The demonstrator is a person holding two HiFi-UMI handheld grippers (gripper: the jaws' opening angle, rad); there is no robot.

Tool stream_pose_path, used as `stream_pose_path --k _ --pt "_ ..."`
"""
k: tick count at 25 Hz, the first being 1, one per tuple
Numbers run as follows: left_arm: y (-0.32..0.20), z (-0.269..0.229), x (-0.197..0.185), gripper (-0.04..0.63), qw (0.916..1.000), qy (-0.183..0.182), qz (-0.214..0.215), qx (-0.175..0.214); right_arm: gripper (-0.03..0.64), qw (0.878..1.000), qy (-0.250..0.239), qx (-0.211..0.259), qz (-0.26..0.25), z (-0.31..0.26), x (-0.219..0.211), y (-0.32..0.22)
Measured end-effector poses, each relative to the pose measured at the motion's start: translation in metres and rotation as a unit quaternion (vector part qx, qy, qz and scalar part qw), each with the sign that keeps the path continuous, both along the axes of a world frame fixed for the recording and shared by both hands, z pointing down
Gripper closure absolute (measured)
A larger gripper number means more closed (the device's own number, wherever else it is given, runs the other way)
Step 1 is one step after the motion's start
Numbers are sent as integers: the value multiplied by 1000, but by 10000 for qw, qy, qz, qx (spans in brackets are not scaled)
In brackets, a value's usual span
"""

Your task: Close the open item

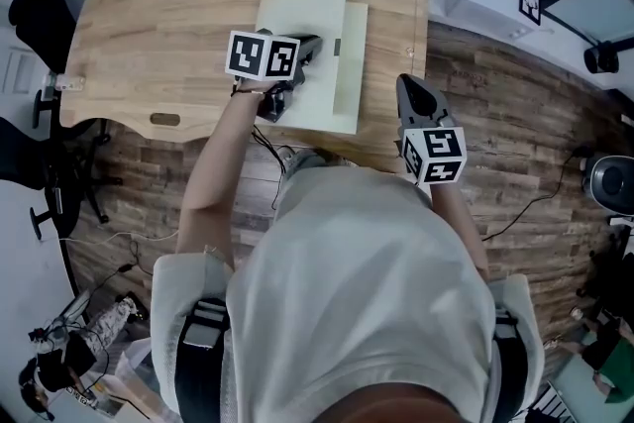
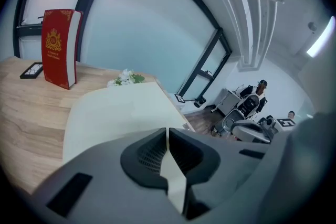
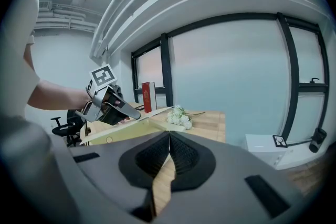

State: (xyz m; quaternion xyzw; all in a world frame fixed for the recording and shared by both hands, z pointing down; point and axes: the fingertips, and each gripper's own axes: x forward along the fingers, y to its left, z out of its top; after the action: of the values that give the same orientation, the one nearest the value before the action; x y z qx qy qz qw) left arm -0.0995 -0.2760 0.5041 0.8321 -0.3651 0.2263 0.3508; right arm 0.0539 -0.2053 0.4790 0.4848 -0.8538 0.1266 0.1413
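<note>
Both clenched — left claw (image 2: 167,130) on folder (image 2: 115,113) edge; right claw (image 3: 169,134) empty, by table (image 1: 129,45) edge.

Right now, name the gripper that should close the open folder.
Left: the left gripper is clamped on the folder's raised cover. The right gripper is shut, empty, clear of the folder.

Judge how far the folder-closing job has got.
Done: nothing yet; the pale folder lies open on the table. In hand: the left gripper has its jaws together on the folder's left cover, seemingly pinching it. Left: swing that cover over; the right gripper hangs apart, shut, empty.
</note>
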Motion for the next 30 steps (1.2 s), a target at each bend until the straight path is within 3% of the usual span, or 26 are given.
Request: stream_pose_path --k 17,30 --pt "7 50 19 566 9980 -484 173 -369 598 9999 -1 -114 98 8 13 -4" --pt "9 72 28 566 9967 -516 192 -603 598 9998 23 -159 104 11 14 -4"
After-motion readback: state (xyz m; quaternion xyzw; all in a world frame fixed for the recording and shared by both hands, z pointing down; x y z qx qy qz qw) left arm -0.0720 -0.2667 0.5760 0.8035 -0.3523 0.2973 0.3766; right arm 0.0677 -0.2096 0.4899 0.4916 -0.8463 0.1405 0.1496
